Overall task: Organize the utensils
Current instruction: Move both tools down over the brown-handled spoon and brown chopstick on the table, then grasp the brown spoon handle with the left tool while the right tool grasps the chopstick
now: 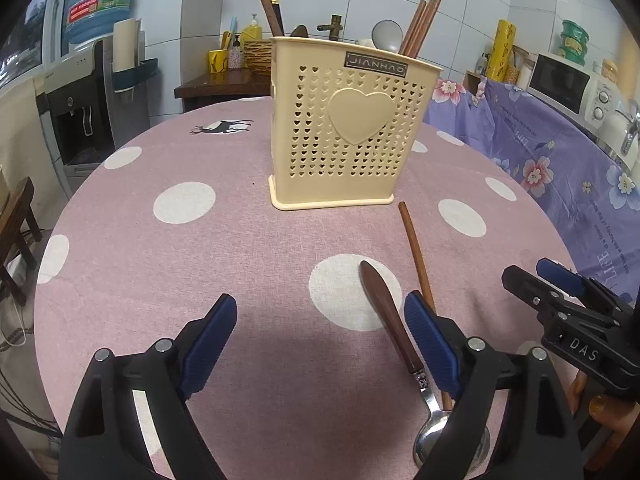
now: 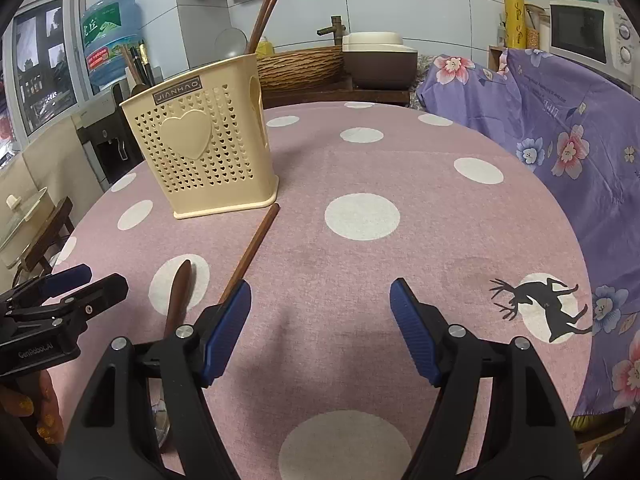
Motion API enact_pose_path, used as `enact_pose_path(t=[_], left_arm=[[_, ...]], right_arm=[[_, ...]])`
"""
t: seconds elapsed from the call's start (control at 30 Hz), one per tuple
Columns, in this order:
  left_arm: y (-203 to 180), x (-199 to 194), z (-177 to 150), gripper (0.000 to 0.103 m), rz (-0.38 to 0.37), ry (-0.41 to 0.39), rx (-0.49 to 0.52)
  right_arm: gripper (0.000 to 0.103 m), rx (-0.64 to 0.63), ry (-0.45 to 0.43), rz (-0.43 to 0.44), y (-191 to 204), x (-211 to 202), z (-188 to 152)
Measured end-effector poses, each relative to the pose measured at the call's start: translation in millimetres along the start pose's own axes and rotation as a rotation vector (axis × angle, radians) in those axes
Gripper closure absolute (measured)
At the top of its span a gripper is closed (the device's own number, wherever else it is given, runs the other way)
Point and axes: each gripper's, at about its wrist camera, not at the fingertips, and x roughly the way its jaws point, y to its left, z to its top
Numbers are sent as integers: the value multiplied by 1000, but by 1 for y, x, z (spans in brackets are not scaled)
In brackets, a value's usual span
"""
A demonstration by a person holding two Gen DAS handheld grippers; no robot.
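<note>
Your left gripper (image 1: 320, 316) hangs low over the counter (image 1: 200, 264) with its jaws spread wide and nothing between them but pink dotted cloth. The spoon (image 1: 394, 324) lies just inside the right-hand blue pad, its brown wooden handle pointing away toward the holder and its metal bowl tucked under that jaw, close to the camera. The single chopstick (image 1: 416, 256) lies beside the spoon on the outer side of that same pad, its far tip near the front right corner of the cream utensil holder (image 1: 348, 124), which stands upright further back with more chopsticks and a ladle sticking out of it.

Your right gripper (image 2: 320, 312) also has its jaws spread, with only bare cloth in the gap. From its camera the chopstick runs from the holder's base down to the left-hand pad and disappears behind it; the spoon lies further left, outside the jaws, between your two grippers. Neither pair of jaws pinches anything, and both utensils rest flat on the counter
</note>
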Motion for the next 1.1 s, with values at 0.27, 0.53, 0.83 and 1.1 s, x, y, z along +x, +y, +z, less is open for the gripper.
enact_pose_path(t=[0.27,0.53,0.83,1.1], left_arm=[[-18,12,0,32,-3,36,60],[-32,36,2,46,-19,107,98],[-41,51,4,67,15,120,144],[-26,49,7,81,11,123,139]], right_arm=[[31,3,7,7,-2,-1,0],[31,18,16,6,-7,0,-1],[28,30,29,7,-9,3,-2],[28,21,59,24,-4,8,2]])
